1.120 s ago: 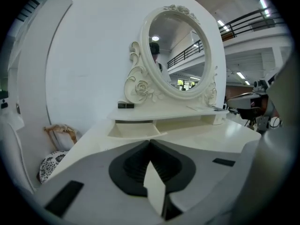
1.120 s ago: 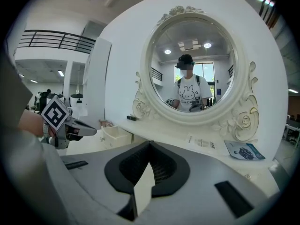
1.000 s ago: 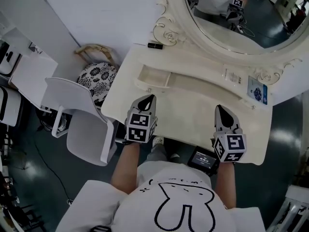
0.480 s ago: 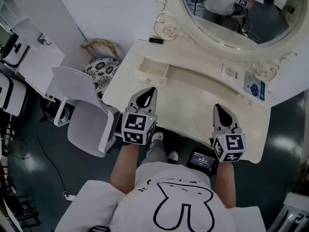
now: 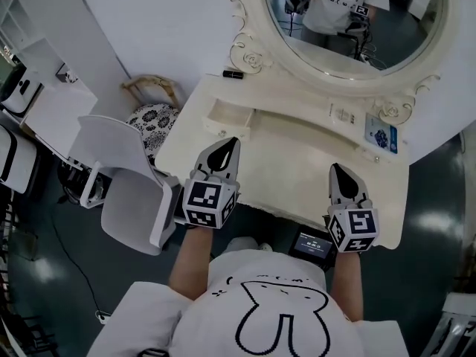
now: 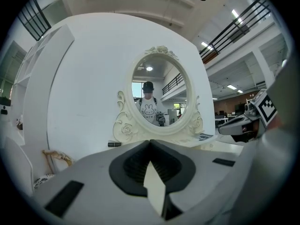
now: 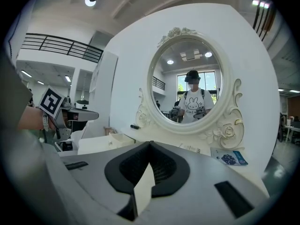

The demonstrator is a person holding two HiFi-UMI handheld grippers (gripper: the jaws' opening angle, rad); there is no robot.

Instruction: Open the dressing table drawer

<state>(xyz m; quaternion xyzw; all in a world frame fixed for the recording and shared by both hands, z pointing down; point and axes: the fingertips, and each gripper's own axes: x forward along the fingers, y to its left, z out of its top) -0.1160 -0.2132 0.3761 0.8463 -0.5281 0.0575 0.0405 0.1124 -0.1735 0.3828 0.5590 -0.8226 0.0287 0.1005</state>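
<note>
drawer (image 5: 229, 117) | look: small, shallow, cream, rectangular | state: pulled out, inside open to view from above | pose: level, front facing 7 o'clock | place: dressing table (image 5: 297, 166), 10 o'clock of tabletop middle, below mirror frame

You wear a white short-sleeved shirt (image 5: 186, 314) with a black rabbit outline (image 5: 282, 322). From it, your left gripper (image 5: 231, 143) at 11 o'clock and right gripper (image 5: 336, 168) at 1 o'clock are grey shells with black pads. Each carries a white cube (image 5: 209, 201) of black square markers.
</note>
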